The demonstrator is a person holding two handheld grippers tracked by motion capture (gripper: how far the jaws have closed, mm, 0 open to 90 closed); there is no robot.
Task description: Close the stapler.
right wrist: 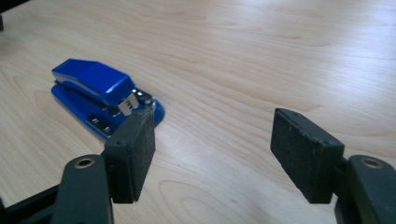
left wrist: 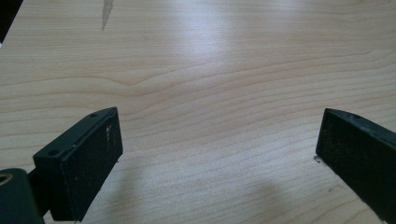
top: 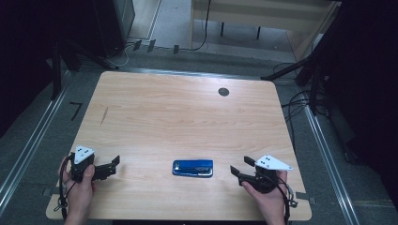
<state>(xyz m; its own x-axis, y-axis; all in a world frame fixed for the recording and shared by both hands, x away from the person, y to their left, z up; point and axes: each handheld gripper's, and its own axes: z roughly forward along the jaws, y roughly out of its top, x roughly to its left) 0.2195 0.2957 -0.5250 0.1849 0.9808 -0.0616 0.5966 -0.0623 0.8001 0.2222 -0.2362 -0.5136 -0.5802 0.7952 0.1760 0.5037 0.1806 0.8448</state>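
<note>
A blue stapler [top: 192, 168] lies flat on the wooden table [top: 178, 117], low in the middle of the high view. The right gripper [top: 236, 170] sits just right of it, jaws apart and empty. The left gripper [top: 114, 165], at lower left, is wide open and empty.

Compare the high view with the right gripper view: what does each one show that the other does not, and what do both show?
High view: both hands, the left claw open over bare wood, the round hole in the table, and the floor cables. Right gripper view: the stapler close up, with its metal front end beside one pad. Both: the blue stapler on the wooden table, and the open, empty right claw.
</note>
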